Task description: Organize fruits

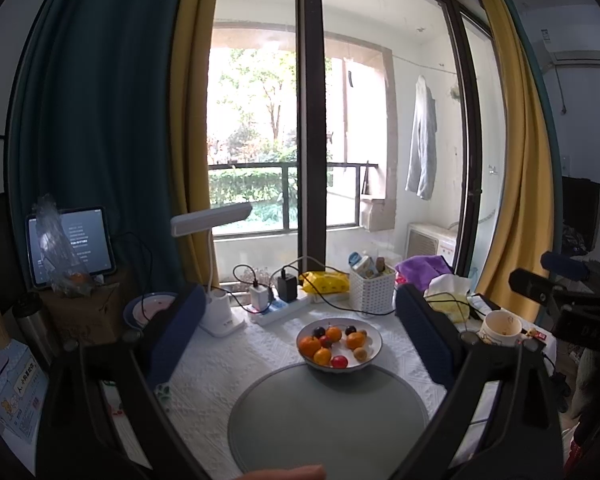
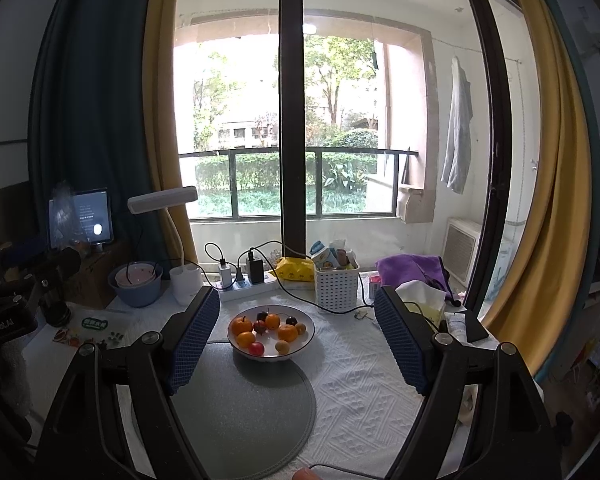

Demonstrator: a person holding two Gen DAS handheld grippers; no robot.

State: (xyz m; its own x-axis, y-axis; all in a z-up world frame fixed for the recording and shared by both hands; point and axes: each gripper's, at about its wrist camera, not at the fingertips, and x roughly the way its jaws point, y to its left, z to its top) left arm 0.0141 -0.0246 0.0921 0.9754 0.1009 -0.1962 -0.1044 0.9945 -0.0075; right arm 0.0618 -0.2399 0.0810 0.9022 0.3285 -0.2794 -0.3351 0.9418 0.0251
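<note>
A white bowl [image 1: 374, 345] [image 2: 309, 334] stands on the white tablecloth at the far edge of a round grey mat [image 1: 328, 416] [image 2: 240, 400]. It holds several fruits: oranges [image 1: 309, 345] [image 2: 287, 333], dark plums [image 1: 319, 331] [image 2: 262, 315], a red fruit [image 1: 339, 361] [image 2: 256, 348] and a small yellow-brown one [image 1: 360, 354] [image 2: 282, 346]. My left gripper [image 1: 300, 291] is open and empty, a little short of the bowl. My right gripper [image 2: 296, 293] is open too, with nothing between its blue pads [image 2: 192, 340], and the bowl lies just left of centre in the right wrist view.
Behind the bowl are a power strip with chargers [image 1: 278, 308], a white desk lamp [image 1: 210, 220], a white basket [image 1: 372, 288] and a yellow pack [image 1: 325, 281]. A mug [image 1: 500, 326] stands at the right, with tissues [image 2: 420, 296]. Stacked bowls [image 2: 136, 284] and a tablet [image 1: 70, 244] are at the left.
</note>
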